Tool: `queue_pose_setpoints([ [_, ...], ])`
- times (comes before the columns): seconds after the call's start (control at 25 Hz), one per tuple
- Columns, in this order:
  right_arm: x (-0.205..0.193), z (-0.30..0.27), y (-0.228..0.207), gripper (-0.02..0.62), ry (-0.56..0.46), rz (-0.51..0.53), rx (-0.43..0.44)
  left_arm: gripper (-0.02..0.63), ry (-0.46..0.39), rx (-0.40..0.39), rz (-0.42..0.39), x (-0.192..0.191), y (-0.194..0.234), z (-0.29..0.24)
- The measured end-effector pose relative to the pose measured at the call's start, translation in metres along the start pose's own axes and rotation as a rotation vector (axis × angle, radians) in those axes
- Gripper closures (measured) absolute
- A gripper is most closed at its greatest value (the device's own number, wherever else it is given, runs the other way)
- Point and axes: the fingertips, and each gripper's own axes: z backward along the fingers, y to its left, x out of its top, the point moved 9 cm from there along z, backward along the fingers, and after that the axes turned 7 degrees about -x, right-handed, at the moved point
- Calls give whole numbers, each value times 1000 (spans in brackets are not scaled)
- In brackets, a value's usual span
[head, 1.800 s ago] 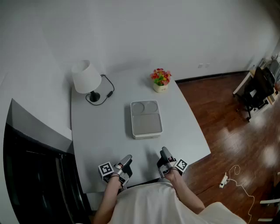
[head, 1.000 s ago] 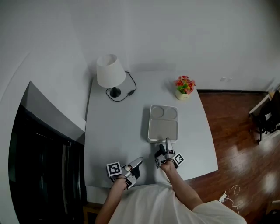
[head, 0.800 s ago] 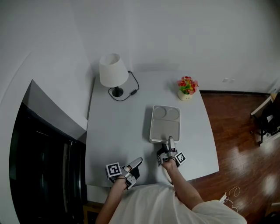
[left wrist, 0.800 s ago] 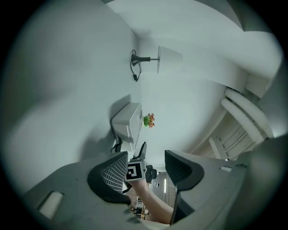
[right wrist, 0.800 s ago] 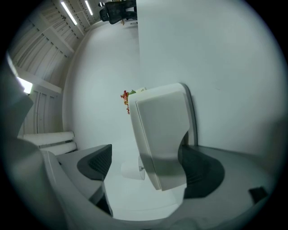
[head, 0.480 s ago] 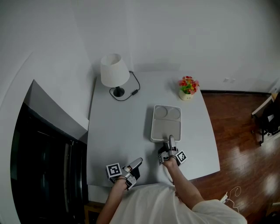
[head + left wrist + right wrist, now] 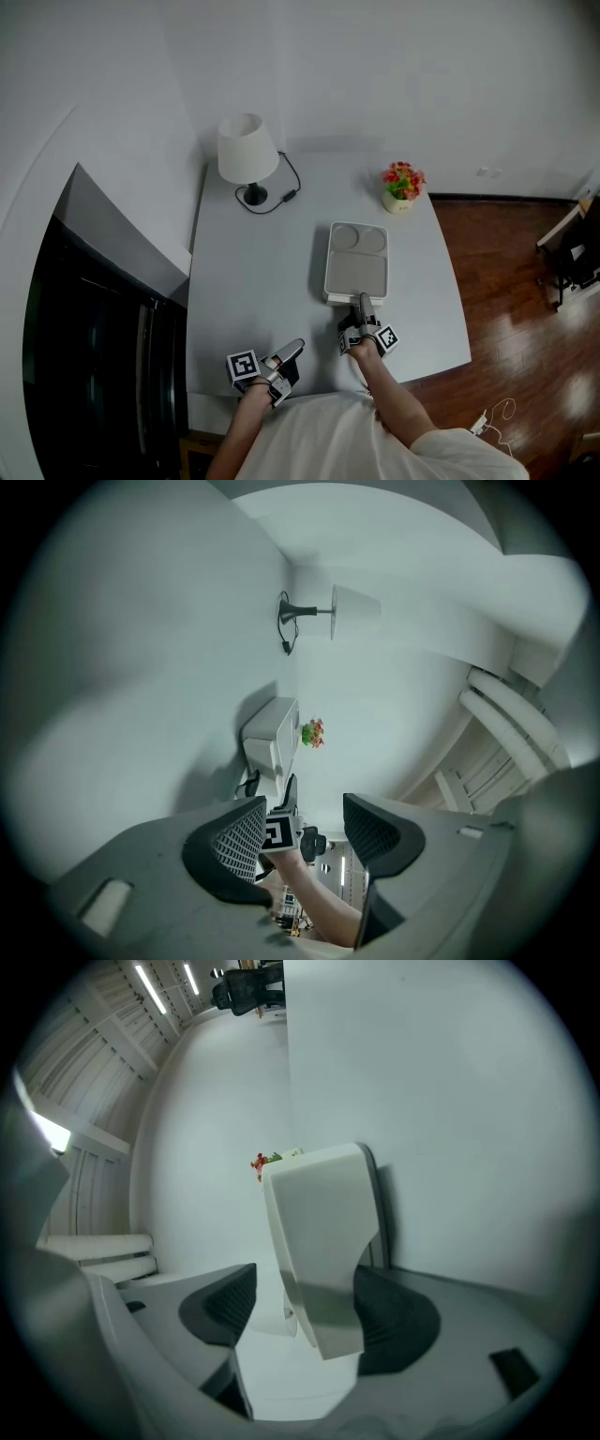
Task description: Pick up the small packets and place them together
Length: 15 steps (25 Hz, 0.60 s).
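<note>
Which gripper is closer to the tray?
Right. The right gripper is at the tray's near edge, and its jaws have just been closing around that edge. The left gripper rests back by the table's front edge, clear of it.

We see a white rectangular plastic tray [image 7: 356, 275] with rounded corners, lying flat near the middle of the pale grey desk [image 7: 253, 281], its long sides running away from us. Two round hollows sit side by side at its far end, and the rest is one large, shallow rectangular compartment. The middle of its near short rim stands between the jaws of the right claw [image 7: 362, 304], which have just been closing; a gap shows between the rim and one jaw, while the rim covers the other pad.
</note>
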Motion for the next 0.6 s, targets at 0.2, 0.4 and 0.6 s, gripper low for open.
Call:
queue_pose_setpoints([
  [0.2, -3, 14, -4, 302, -3, 5, -1, 367, 3, 3, 10, -5, 4, 6],
  [0.4, -8, 34, -13, 384, -1, 20, -56, 367, 43, 9, 16, -12, 7, 6],
  [0.6, -18, 60, -21, 410, 20, 33, -66, 367, 95, 23, 19, -19, 9, 6],
])
